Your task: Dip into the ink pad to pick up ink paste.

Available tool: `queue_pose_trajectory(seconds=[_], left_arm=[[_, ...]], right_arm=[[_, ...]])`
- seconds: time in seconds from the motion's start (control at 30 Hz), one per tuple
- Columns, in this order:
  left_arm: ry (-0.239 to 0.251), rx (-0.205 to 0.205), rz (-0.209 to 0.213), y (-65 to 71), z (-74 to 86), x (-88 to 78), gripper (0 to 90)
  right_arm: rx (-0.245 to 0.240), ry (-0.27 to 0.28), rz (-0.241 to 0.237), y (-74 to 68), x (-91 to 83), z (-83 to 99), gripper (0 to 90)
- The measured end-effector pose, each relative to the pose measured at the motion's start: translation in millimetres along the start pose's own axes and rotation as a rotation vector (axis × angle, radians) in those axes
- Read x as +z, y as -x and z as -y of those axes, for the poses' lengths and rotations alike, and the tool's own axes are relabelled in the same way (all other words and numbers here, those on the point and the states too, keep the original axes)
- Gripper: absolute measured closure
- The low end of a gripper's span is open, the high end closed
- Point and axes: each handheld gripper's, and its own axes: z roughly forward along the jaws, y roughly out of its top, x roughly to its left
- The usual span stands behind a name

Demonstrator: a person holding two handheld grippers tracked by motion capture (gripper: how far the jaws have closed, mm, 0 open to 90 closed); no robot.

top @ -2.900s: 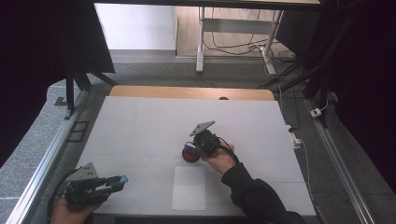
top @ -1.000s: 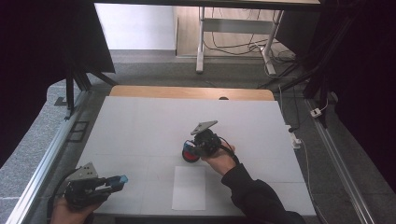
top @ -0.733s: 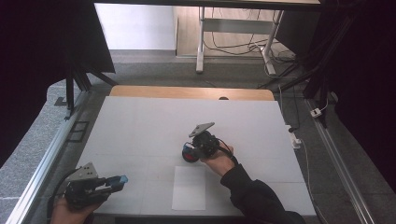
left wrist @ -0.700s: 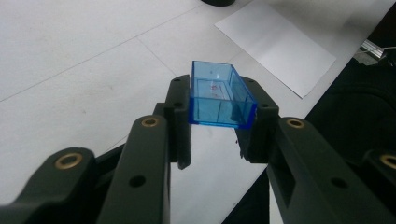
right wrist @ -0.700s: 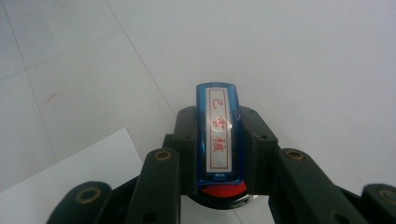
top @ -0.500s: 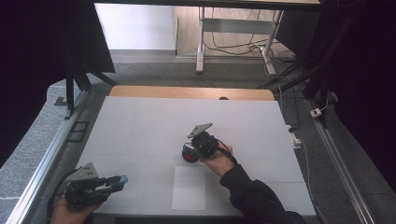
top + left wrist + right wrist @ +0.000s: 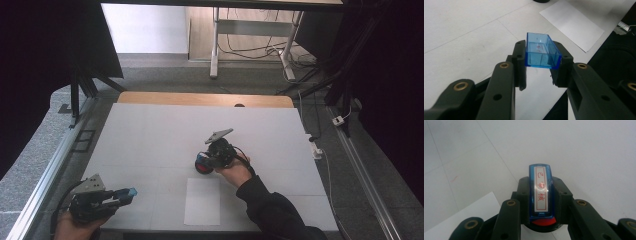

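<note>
Stamp (image 7: 541, 195), blue with a red-lettered label and red base, sits pinched between right gripper (image 7: 207, 161) jaws at frame centre, above the paper sheet (image 7: 202, 201). Left gripper (image 7: 125, 194), lower left, pinches a clear blue cap (image 7: 541, 51) over the white table (image 7: 150, 135).

The worktop (image 7: 150, 135) is pale grey-white, crossed by faint thin lines, with a tan wooden strip (image 7: 200, 98) along its far edge; a plain white sheet (image 7: 202, 201) lies near its near edge; the left gripper (image 7: 541, 75) has black jaws with brass-coloured rivets, and between them a clear blue plastic box (image 7: 541, 53) with faint red marks inside; the right gripper (image 7: 541, 202) is black likewise, around a blue stamp (image 7: 541, 192) with a white label, red-bordered with red characters, and a red base; the sleeve (image 7: 272, 212) is black.
</note>
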Motion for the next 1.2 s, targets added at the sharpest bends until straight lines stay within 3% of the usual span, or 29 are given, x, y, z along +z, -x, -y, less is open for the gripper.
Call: queue_pose_trajectory(seconds=[0.2, 0.53, 1.0, 1.2], left_arm=[[0.0, -0.003, 0.0, -0.2, -0.1, 0.1, 68.0], [0.001, -0.004, 0.0, -0.3, 0.0, 0.3, 68.0], [-0.002, 0.0, -0.003, 0.2, -0.2, 0.5, 68.0], [-0.004, 0.001, -0.002, 0.4, -0.4, 0.7, 68.1]], right_arm=[[0.067, 0.018, -0.041, 7.9, -0.1, 2.8, 71.2], [0.131, 0.035, -0.081, 15.8, 0.0, 5.9, 71.2], [-0.027, -0.001, 0.04, -6.6, 1.1, 0.1, 71.3], [-0.067, -0.006, 0.076, -14.8, 2.0, -0.5, 71.2]])
